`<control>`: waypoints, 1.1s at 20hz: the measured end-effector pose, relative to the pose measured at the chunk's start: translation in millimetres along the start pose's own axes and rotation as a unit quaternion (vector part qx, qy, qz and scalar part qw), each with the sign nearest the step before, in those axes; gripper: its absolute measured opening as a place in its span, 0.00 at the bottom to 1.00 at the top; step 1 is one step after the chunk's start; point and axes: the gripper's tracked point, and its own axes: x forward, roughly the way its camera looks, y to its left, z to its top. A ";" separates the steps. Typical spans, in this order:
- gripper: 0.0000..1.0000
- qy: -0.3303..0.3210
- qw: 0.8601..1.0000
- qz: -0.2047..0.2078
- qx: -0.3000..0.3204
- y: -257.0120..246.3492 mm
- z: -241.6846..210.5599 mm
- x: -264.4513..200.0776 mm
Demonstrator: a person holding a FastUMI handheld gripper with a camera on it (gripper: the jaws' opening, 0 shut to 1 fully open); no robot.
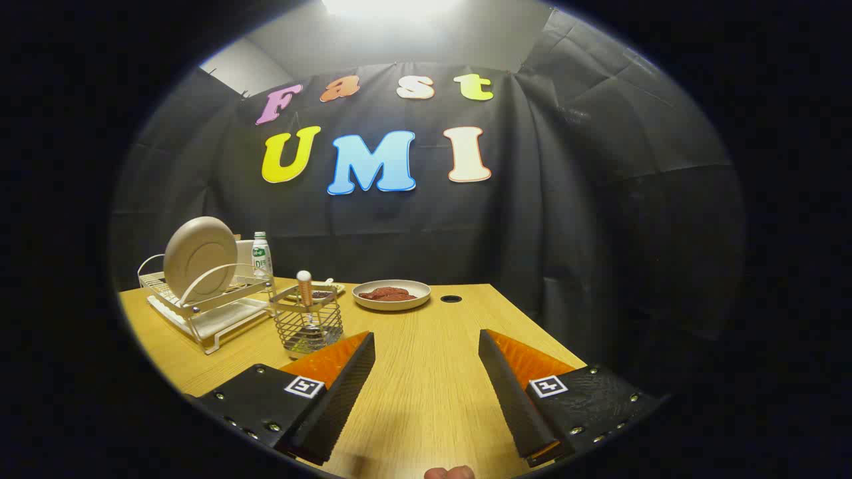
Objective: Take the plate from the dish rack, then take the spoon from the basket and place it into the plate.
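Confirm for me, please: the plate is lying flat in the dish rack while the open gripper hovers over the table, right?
Not quite: the gripper view shows the plate standing on edge in the dish rack, not flat. The gripper is indeed open over the table.

Almost nothing here can be read. The bottle (261, 256) standing behind the dish rack (206, 307) carries a label with green print, but the print is too small and blurred to make out any word. On the hand-held gripper (426, 346), whose fingers stand wide apart with nothing between them, each finger has a small square black-and-white marker (304, 386) near its base, a coded pattern and not letters or numbers.
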 end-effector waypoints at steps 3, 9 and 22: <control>0.97 -0.018 1.000 -0.013 -0.005 -5.9 22.5 43.4; 0.97 -0.068 0.997 -0.022 0.000 6.3 142.7 49.1; 0.96 -0.064 0.998 -0.010 -0.009 126.8 259.0 -12.7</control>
